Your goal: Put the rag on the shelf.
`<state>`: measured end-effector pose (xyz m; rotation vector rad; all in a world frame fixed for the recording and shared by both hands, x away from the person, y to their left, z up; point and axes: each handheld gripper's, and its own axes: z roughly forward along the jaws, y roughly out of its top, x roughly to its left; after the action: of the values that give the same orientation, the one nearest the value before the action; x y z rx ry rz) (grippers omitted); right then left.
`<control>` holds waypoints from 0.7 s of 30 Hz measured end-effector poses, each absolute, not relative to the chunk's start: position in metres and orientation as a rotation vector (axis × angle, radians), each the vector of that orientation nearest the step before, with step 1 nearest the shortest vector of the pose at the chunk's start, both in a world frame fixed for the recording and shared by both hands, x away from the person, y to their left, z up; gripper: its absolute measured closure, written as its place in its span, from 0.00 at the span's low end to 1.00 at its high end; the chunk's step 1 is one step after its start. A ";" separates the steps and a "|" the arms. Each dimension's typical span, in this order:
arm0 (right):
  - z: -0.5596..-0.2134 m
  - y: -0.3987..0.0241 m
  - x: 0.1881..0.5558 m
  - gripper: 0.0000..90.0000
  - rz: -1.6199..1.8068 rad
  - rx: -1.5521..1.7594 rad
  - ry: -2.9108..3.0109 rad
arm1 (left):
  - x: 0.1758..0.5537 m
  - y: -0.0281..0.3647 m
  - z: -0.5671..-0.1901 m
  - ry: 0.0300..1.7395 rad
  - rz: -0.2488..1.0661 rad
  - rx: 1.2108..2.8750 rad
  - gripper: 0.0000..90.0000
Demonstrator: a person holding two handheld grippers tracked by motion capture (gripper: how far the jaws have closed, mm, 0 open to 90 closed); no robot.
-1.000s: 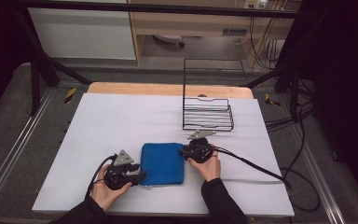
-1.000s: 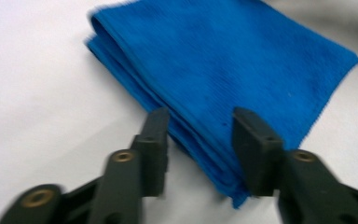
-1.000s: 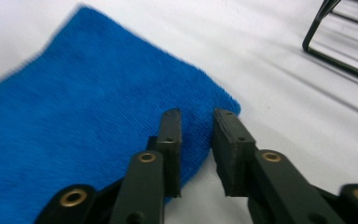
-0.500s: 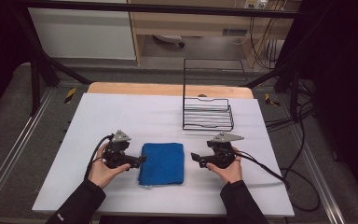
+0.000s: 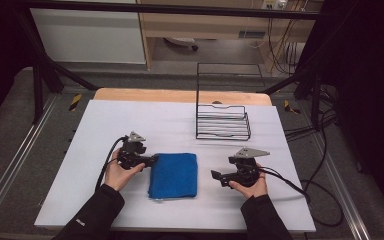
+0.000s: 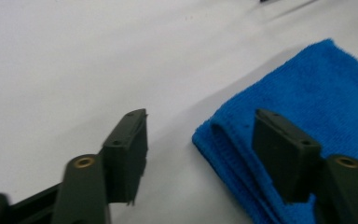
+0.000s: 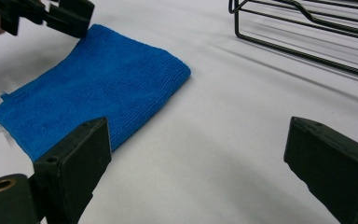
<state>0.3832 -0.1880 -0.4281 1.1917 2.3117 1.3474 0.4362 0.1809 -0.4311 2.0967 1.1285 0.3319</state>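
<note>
A folded blue cloth [image 5: 174, 175] lies flat on the white table [image 5: 180, 125], between my two grippers. My left gripper [image 5: 152, 160] is open at the cloth's left edge; in the left gripper view its jaws straddle the cloth's folded corner [image 6: 223, 135], one jaw over the cloth, one over bare table. My right gripper [image 5: 215, 176] is open, a short way right of the cloth and pointing at it. In the right gripper view the cloth [image 7: 93, 88] lies ahead on the left, nothing between the jaws, and the left gripper [image 7: 70, 16] sits at the cloth's far corner.
A black wire basket [image 5: 223, 122] stands on the table behind the right gripper, its tall back frame rising above it; the same basket [image 7: 307, 32] crosses the upper right of the right gripper view. Cables trail from both grippers off the table sides.
Both grippers have let go of the cloth and drawn apart. The right one moved well to the right and opened; the left one shifted slightly up and left, staying at the cloth's edge.
</note>
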 end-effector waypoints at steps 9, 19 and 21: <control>-0.429 -0.183 0.384 0.16 1.336 1.184 2.347 | 0.441 0.170 -0.444 1.127 0.275 2.122 0.59; -0.427 -0.180 0.386 0.23 1.373 1.194 2.343 | 0.441 0.167 -0.444 1.137 0.236 2.110 0.79; -0.427 -0.179 0.388 0.24 1.384 1.209 2.330 | 0.441 0.167 -0.444 1.139 0.232 2.112 0.85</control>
<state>0.3881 -0.1789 -0.4265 1.2090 2.3302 1.3837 0.4411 0.1669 -0.4439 2.1118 1.1390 0.2317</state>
